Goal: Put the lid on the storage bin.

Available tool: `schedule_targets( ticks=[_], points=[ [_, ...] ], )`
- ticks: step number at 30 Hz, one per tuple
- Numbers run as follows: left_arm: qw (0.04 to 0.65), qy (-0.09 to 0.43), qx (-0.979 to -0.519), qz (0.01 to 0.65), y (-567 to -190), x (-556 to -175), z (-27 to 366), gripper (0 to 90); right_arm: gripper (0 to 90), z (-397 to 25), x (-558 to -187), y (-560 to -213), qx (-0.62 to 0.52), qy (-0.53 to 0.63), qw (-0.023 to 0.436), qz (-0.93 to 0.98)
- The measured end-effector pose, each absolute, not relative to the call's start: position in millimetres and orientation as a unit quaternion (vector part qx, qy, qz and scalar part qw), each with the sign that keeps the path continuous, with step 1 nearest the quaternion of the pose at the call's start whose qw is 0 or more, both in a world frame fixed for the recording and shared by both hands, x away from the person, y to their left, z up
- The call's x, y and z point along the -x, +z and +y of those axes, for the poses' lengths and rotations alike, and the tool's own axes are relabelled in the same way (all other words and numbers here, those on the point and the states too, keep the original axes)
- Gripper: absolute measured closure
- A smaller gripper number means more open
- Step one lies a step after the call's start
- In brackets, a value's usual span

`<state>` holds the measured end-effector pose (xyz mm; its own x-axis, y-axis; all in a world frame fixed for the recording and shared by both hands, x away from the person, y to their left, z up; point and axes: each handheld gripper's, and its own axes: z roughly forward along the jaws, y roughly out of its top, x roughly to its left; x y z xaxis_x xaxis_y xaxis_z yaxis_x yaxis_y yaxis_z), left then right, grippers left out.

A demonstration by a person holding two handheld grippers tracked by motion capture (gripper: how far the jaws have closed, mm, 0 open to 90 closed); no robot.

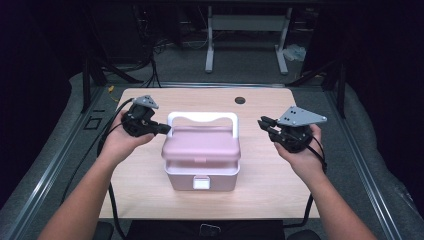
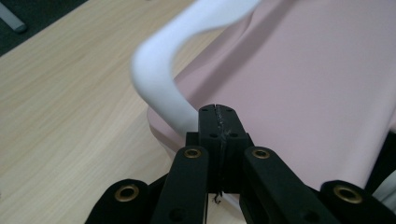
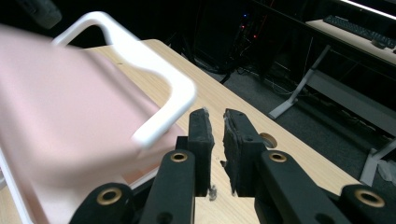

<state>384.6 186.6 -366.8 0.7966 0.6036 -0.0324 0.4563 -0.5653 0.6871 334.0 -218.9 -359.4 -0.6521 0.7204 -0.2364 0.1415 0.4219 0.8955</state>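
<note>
A pink storage box [image 1: 201, 157] with a white carry handle [image 1: 202, 118] sits in the middle of the desk [image 1: 260, 180], nearer the front edge, white latch [image 1: 201, 182] facing the person. Left tongs [image 1: 166, 129] come in from the left side, tips right at the handle's left corner; in the left gripper view the jaws are pressed together with nothing between them, just beside the white handle [image 2: 156, 79] and over the pink lid [image 2: 299, 88]. Right tongs [image 1: 262, 121] hang off to the right, apart from the box; in the right gripper view the jaws stand slightly parted, a narrow gap, empty, with the handle [image 3: 159, 79] close on their left. Nothing blocks either side of the box. A dark round grommet [image 1: 240, 100] marks the desk near its far edge. The desk is light wood grain; beyond it, grey floor, black cables [image 1: 150, 75] and a white desk frame [image 1: 247, 42] in a dark room. The box is blurred in the right gripper view.
</note>
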Motion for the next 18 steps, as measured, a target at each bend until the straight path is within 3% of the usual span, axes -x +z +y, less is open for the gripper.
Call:
schedule_targets(
  ticks=[8, 18],
  points=[
    [0.355, 0.121, -0.867, 0.329, -391, -373, 215, 89.9, 80.2, -219, -338, -380, -0.288, 0.457, 0.300, 0.787],
    [0.342, 0.126, -0.858, 0.361, -429, -368, 238, 83.3, 76.3, -223, -342, -425, -0.329, 0.436, 0.269, 0.793]
  ],
)
